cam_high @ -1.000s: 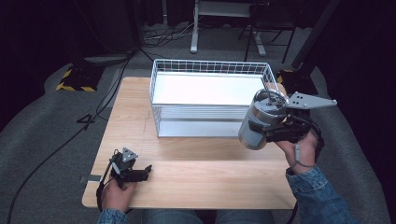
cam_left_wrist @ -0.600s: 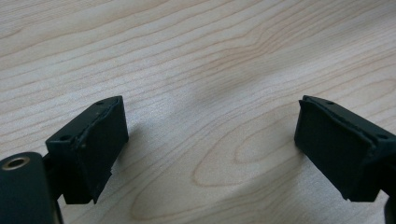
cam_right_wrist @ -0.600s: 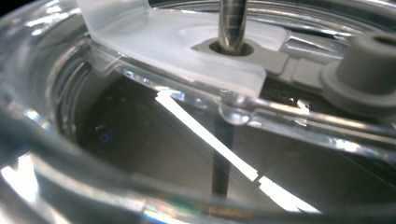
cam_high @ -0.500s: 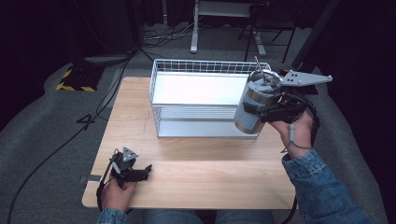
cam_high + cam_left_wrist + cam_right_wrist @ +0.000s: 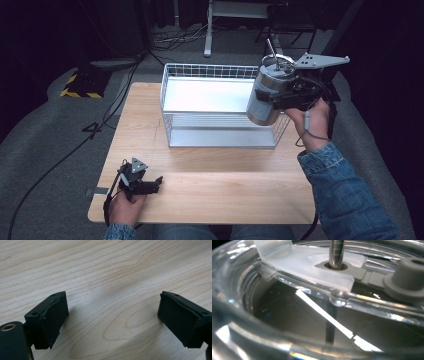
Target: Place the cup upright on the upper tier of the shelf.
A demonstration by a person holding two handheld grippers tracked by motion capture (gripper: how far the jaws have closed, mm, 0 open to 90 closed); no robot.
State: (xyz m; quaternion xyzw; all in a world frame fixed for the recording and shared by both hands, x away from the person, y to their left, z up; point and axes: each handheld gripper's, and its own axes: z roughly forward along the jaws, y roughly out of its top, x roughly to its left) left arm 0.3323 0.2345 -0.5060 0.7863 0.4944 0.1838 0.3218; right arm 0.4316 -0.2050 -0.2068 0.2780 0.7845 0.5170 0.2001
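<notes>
The right gripper (image 5: 280, 95), fingers clamped on the steel tumbler with clear lid (image 5: 267, 95), holds it above the white wire basket (image 5: 220, 140), placement pending; the left gripper (image 5: 150, 185) rests wide open, empty, on the wooden tabletop (image 5: 225, 180).

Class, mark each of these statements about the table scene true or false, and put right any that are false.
1. The right gripper holds a silver metal tumbler with a clear lid and metal straw. True.
2. The tumbler stands on the light wooden table. False: it is held in the air beside the white wire basket.
3. The left gripper is open above bare wood. True.
4. The left gripper grips the basket's rim. False: it is at the table's near left corner, apart from the basket.
5. The basket holds several cups. False: none are visible in it.
</notes>
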